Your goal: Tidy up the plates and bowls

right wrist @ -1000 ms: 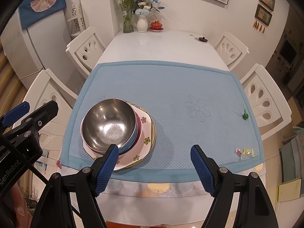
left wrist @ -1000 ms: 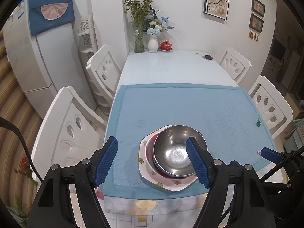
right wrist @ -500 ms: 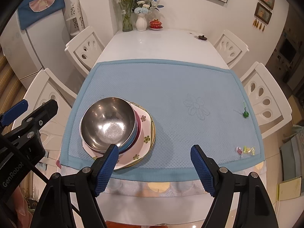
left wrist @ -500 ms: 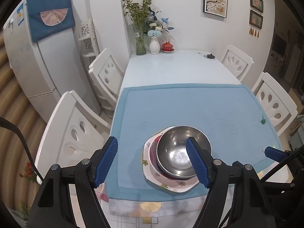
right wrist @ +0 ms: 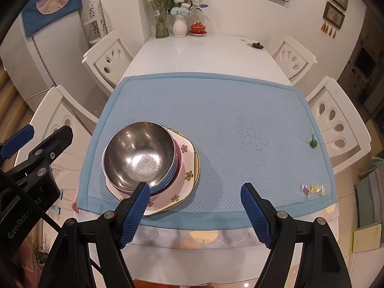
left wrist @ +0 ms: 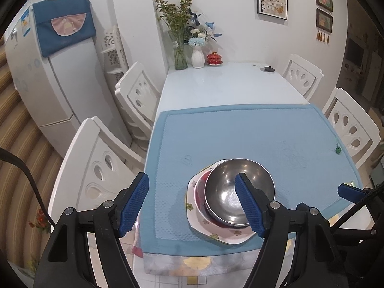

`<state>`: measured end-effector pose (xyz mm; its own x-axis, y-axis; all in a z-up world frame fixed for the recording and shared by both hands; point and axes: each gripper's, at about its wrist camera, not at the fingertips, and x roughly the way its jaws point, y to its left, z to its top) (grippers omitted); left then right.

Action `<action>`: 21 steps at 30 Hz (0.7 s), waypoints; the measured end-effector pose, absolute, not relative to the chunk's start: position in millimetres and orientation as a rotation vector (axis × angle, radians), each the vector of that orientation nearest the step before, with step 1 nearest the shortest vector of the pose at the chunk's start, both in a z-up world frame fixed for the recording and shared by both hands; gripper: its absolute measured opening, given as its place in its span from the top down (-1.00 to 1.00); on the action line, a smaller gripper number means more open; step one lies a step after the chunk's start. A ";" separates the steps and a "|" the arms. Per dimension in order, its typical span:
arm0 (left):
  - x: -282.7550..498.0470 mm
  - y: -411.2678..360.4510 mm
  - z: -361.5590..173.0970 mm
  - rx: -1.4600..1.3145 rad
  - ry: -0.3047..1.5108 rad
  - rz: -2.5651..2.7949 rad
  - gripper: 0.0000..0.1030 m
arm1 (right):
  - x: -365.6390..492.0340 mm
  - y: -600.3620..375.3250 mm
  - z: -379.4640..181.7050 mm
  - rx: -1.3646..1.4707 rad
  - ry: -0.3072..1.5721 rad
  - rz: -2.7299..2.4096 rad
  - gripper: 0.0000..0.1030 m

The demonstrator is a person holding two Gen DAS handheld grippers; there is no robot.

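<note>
A steel bowl (left wrist: 236, 192) (right wrist: 138, 156) sits on top of a stack: a blue bowl (right wrist: 173, 168) and a red bowl (left wrist: 200, 192) under it, all on a white flowered plate (left wrist: 217, 234) (right wrist: 186, 180). The stack stands near the front left of the blue mat (left wrist: 240, 134) (right wrist: 216, 110). My left gripper (left wrist: 192, 190) is open and empty, above the mat's left edge, left of the stack. My right gripper (right wrist: 194, 198) is open and empty, above the front edge, just right of the stack.
The white table (right wrist: 199, 50) has vases with flowers (right wrist: 169, 7) and a red lidded cup (right wrist: 198, 27) at its far end. White chairs (left wrist: 96, 168) (right wrist: 336, 124) stand along both sides. A green bead (right wrist: 313, 143) and sweets (right wrist: 313, 189) lie at the mat's right edge.
My left gripper has pulled back and to the left, away from the stack. The right gripper has hardly moved. The stack has stayed still.
</note>
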<state>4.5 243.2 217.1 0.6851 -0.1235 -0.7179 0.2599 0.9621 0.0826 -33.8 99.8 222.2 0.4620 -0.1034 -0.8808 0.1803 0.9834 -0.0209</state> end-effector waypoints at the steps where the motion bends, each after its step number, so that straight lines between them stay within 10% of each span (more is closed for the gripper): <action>1: 5.3 243.3 217.1 0.184 0.788 -0.219 -0.41 | -33.2 100.2 221.8 0.080 1.077 -0.176 -0.48; 21: 36.2 237.0 208.7 0.213 0.815 -0.322 -0.41 | -3.8 68.6 229.3 0.109 1.061 -0.313 -0.48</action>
